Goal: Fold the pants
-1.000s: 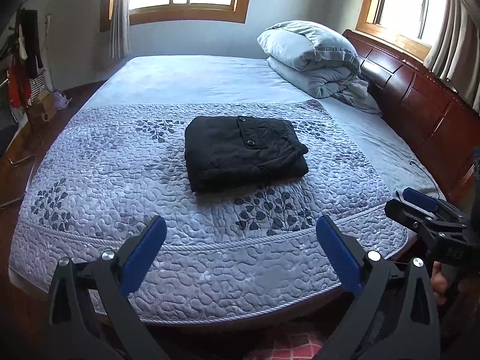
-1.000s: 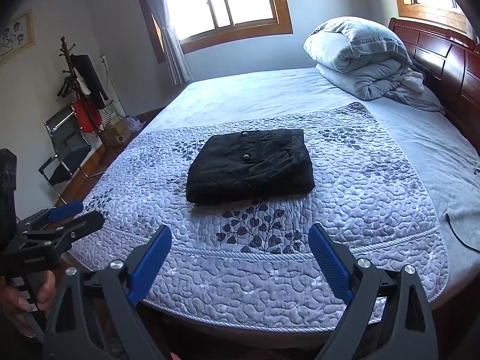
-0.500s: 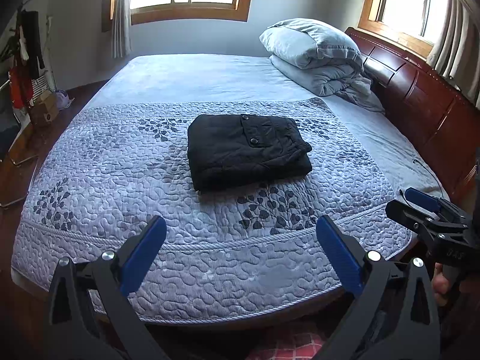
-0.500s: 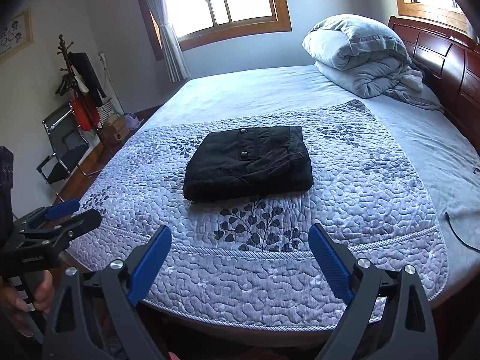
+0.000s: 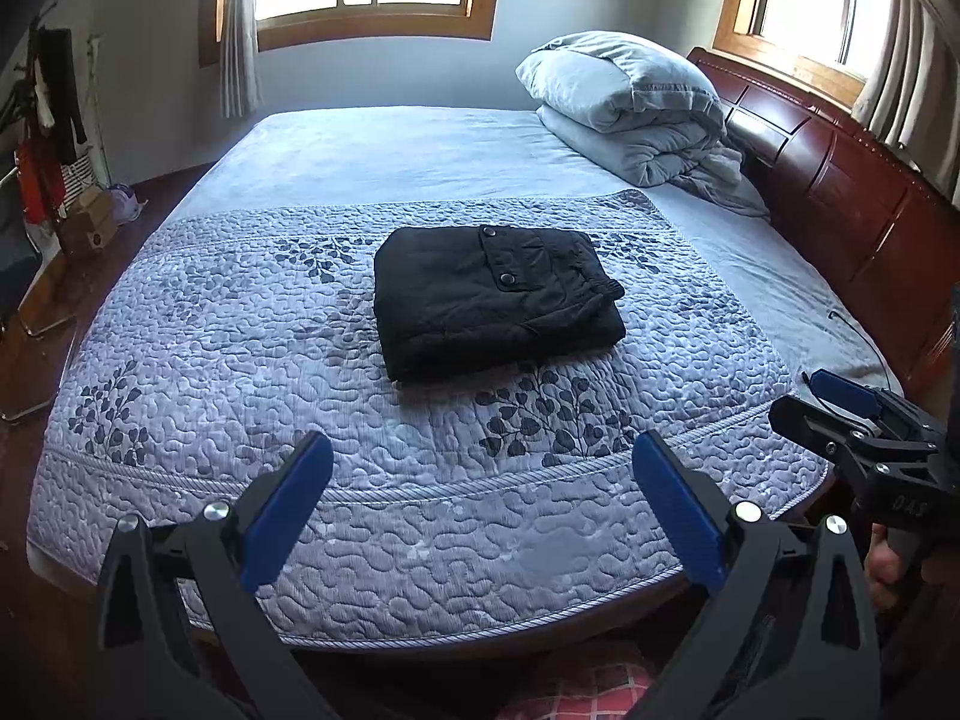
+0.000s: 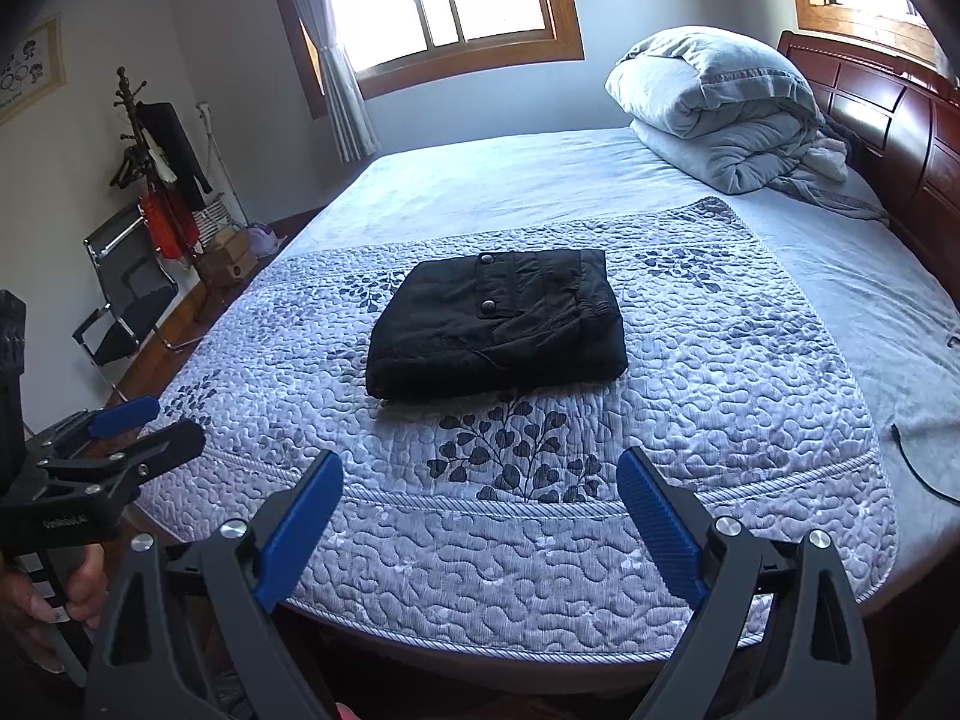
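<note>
Bedroom with wood-framed windows, pale walls, a dark red wooden headboard along the right side. Wide bed under a pale blue sheet, its near half covered by a grey-violet quilted coverlet with leaf prints. Rolled grey duvet piled at the far right corner against the headboard. Coat stand hung with dark and red clothes by the left wall, a black chair just beside it.

Black pants folded into a compact rectangle, lying flat near the middle of the coverlet, a flap with two snap buttons facing up, waistband end toward the right.

Left gripper held off the near edge of the bed, blue-padded fingers spread wide, nothing between them, well apart from the pants. Right gripper likewise spread wide and empty, hovering over the near hem of the coverlet, clear of the garment. Each gripper visible at the edge of the other's view, a hand wrapped round the handle below.
</note>
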Tool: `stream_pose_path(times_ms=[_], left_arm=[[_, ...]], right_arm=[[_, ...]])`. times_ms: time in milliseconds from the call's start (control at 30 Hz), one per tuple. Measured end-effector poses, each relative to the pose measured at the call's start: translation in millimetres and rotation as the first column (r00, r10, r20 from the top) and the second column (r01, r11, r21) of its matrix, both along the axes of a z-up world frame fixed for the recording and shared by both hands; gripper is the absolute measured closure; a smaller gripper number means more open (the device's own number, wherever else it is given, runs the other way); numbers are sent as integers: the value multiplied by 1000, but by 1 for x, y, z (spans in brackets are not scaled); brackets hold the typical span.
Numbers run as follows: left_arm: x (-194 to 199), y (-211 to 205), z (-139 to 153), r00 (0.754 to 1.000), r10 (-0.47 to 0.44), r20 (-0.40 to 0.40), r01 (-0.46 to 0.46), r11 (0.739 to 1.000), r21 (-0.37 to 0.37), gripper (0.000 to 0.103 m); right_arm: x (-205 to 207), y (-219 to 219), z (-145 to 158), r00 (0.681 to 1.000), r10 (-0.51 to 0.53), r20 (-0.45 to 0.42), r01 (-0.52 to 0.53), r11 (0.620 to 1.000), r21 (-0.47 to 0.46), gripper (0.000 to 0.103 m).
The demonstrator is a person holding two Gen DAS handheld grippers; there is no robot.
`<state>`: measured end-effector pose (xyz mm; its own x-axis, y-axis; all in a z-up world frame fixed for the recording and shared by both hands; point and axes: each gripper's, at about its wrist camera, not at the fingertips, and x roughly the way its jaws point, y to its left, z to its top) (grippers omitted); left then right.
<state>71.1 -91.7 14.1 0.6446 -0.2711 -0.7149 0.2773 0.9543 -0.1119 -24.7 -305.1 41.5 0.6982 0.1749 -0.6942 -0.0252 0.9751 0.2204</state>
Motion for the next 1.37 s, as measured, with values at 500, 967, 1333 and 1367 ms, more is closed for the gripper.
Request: stream_pose_path(times_ms=[500, 967, 1333, 1367], left_arm=[[3, 0, -7, 1000, -9, -12, 9, 1000, 13, 3], [3, -2, -7, 1000, -14, -8, 14, 1000, 12, 3], [7, -3, -10, 999, -26, -19, 26, 1000, 12, 3], [6, -4, -10, 999, -29, -17, 29, 999, 14, 3]], right_arm=[[1, 1, -3, 1000, 6, -9, -6, 1000, -3, 10], [4, -2, -7, 1000, 2, -23, -2, 1000, 1, 10], [5, -6, -10, 1000, -8, -28, 9, 1000, 13, 10], [5, -6, -10, 1000, -11, -27, 11, 1000, 14, 10]])
